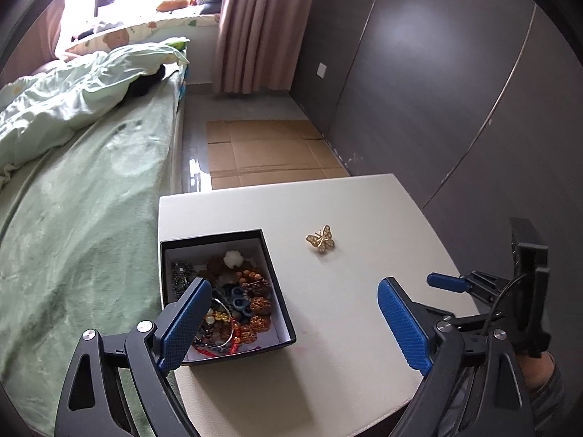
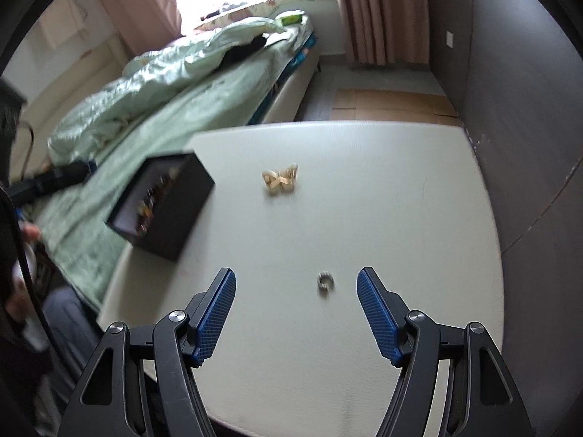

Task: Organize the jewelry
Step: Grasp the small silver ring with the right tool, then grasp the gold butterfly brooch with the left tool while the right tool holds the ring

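Note:
A black box (image 1: 277, 284) with a white lining holds several beaded bracelets and other jewelry (image 1: 237, 302); it sits at the left of a white table (image 1: 346, 327). The box also shows in the right wrist view (image 2: 182, 211). A gold butterfly brooch (image 1: 320, 239) lies on the table right of the box; it also shows in the right wrist view (image 2: 280, 179). A small silver ring (image 2: 324, 279) lies on the table. My left gripper (image 1: 295, 300) is open and empty, its left finger over the box. My right gripper (image 2: 296, 291) is open and empty, the ring just ahead between its fingers. The right gripper also shows in the left wrist view (image 1: 473, 284).
A bed with green bedding (image 1: 91, 200) runs along the table's left edge. A dark wardrobe wall (image 1: 455, 91) stands at the right. Flattened cardboard (image 1: 269, 153) lies on the floor beyond the table. Pink curtains (image 1: 255, 29) hang at the far end.

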The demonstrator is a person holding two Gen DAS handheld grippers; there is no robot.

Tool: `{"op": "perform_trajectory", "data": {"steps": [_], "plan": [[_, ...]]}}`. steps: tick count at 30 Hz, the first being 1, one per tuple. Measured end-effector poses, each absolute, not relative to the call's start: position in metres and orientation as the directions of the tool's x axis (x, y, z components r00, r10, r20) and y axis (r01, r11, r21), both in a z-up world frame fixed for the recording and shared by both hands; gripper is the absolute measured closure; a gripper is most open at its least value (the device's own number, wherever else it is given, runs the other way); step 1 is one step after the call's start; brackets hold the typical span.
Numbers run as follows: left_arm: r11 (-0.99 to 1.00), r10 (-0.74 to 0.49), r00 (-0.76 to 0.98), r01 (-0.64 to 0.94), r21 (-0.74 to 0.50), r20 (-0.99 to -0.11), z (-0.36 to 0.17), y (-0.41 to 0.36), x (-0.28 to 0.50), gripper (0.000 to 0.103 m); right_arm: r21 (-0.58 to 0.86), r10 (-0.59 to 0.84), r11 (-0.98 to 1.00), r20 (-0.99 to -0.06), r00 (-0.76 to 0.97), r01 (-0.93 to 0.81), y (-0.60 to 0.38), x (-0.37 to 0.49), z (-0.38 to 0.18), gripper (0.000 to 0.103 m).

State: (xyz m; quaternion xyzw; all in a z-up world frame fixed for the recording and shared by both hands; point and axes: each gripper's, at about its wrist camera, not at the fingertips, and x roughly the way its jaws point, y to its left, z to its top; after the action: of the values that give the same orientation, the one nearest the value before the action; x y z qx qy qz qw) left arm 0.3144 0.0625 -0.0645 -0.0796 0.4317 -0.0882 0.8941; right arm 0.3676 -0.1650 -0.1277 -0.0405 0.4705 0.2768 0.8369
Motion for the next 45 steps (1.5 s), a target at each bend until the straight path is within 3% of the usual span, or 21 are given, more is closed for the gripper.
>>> {"op": "perform_trajectory", "data": {"steps": [6,8,12,23,25,26,31,45], "plan": [[0.975,-0.220,0.592,0.098,-0.202,-0.776,-0.070,0.055,0.317,0.010,0.141,0.401,0.832,-0.821,0.407,-0.536,-0.170,0.368,-0.148,0.048],[0.976,-0.214,0.589,0.104,-0.189,-0.780,-0.071,0.053,0.317,0.010,0.132,0.396,0.830,-0.823,0.407,-0.542,-0.171,0.370,-0.152,0.049],[0.977,-0.210,0.586,0.101,-0.186,-0.782,-0.074,0.052,0.317,0.010,0.131,0.397,0.821,-0.830,0.391,-0.556,-0.171,0.375,-0.159,0.061],[0.979,-0.201,0.577,0.087,-0.185,-0.792,-0.080,0.051,0.328,0.010,-0.029,0.285,0.813,-0.851,0.442,-0.581,-0.151,0.379,-0.169,0.073],[0.979,-0.200,0.573,0.087,-0.184,-0.795,-0.082,0.050,0.331,0.010,-0.040,0.283,0.809,-0.848,0.448,-0.586,-0.150,0.378,-0.169,0.079],[0.979,-0.201,0.570,0.087,-0.185,-0.796,-0.083,0.049,0.332,0.010,-0.041,0.285,0.805,-0.848,0.447,-0.591,-0.149,0.377,-0.169,0.089],[0.977,-0.213,0.556,0.108,-0.184,-0.804,-0.086,0.037,0.344,0.010,-0.026,0.293,0.816,-0.842,0.452,-0.578,-0.154,0.379,-0.167,0.089],[0.973,-0.230,0.469,0.105,-0.205,-0.853,-0.108,-0.010,0.408,0.014,0.252,0.444,0.880,-0.739,0.507,-0.403,-0.220,0.403,-0.141,0.089]]}}
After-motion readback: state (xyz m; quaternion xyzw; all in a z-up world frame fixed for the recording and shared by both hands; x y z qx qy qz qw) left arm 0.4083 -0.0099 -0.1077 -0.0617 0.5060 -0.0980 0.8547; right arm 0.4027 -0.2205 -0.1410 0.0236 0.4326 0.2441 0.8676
